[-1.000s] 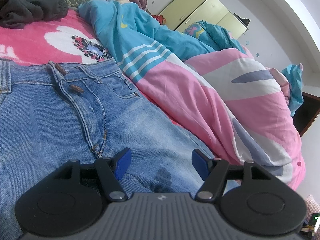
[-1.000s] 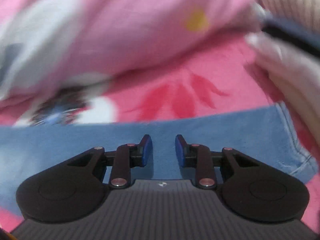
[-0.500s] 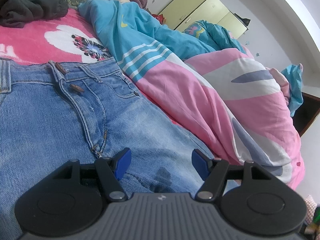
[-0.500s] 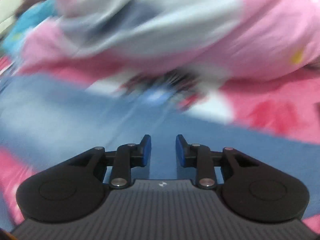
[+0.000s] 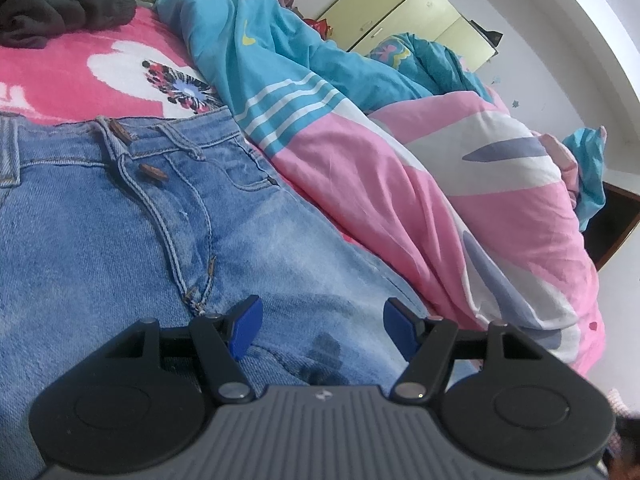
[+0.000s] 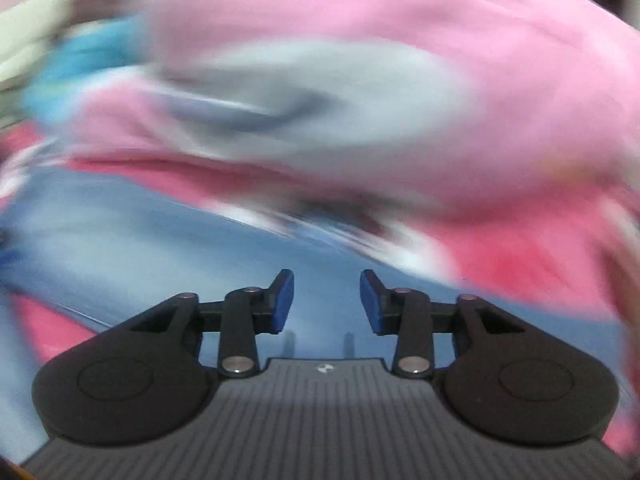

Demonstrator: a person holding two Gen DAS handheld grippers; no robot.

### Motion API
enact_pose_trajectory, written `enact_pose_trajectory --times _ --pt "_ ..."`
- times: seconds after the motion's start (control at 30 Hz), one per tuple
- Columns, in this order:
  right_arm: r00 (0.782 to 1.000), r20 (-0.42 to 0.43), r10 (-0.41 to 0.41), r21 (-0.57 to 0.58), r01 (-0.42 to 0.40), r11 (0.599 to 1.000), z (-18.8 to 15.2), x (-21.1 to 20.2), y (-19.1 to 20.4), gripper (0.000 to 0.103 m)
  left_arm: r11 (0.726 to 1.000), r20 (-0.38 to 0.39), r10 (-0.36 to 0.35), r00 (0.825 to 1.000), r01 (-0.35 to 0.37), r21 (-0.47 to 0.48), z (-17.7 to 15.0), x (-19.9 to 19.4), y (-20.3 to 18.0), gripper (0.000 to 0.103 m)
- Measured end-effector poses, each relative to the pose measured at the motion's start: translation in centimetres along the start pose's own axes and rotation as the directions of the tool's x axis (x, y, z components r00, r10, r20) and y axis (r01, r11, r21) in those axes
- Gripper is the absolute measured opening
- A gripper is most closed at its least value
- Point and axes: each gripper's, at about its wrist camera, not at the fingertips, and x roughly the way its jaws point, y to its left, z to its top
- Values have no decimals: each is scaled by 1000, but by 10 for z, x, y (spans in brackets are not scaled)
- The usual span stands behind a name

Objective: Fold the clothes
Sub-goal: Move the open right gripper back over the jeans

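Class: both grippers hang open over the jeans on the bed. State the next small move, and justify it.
Probably lower the open left gripper onto the jeans and pinch the denim beneath it: the jeans lie flat and unfolded, and neither it nor the open right gripper holds fabric.

- We counted one pair of jeans [image 5: 100, 240], spread flat on one pink flowered sheet [image 5: 60, 76].
- On the jeans' fly we saw two brown toggle buttons [image 5: 153, 171].
- Beside the jeans lay one pink, white and blue quilt [image 5: 460, 200].
- Beyond the jeans' waistband we counted one dark garment [image 5: 52, 4].
- Far behind the jeans stood one pale-yellow wardrobe [image 5: 400, 12].
- Over the jeans we counted two grippers, one left gripper [image 5: 320, 322] and one right gripper [image 6: 326, 306], each spread with nothing between its fingers.
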Motion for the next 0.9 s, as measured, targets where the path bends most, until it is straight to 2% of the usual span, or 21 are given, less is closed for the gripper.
enact_pose_trajectory --times 0.07,0.13,0.2,0.27,0.3,0.43,0.57,0.73,0.8,0.9 --pt "993 -7 116 -84 -116 990 26 41 51 38 1000 0 -3 1000 3 -3 0 0 1 68" --pt "983 -7 181 -136 -180 974 40 80 88 37 1000 -1 -4 1000 4 -4 1 0 1 68" --pt "982 -5 189 -184 -187 965 47 106 108 36 1000 -3 -5 1000 5 -5 1 1 1 68" --pt "983 -45 178 -200 -183 962 40 130 107 37 1000 -6 -9 1000 9 -9 2 0 2 68" --pt "981 -80 174 -184 -186 965 29 132 101 38 1000 -8 -11 1000 10 -12 2 0 2 68" --pt "976 -71 205 -85 -211 974 10 109 67 39 1000 -9 -11 1000 11 -18 3 1 2 68" --pt "969 -93 230 -83 -238 968 14 112 90 39 999 0 -21 1000 21 -31 4 -3 3 70" --pt "958 -121 261 -81 -272 959 19 117 119 39 995 61 -52 997 57 -84 10 -14 12 74" --pt "953 -134 271 -78 -283 956 19 116 129 39 995 62 -46 997 51 -82 11 -14 12 73" --pt "951 -172 257 -64 -271 960 1 92 125 39 998 62 -21 998 24 -55 10 -12 8 73"
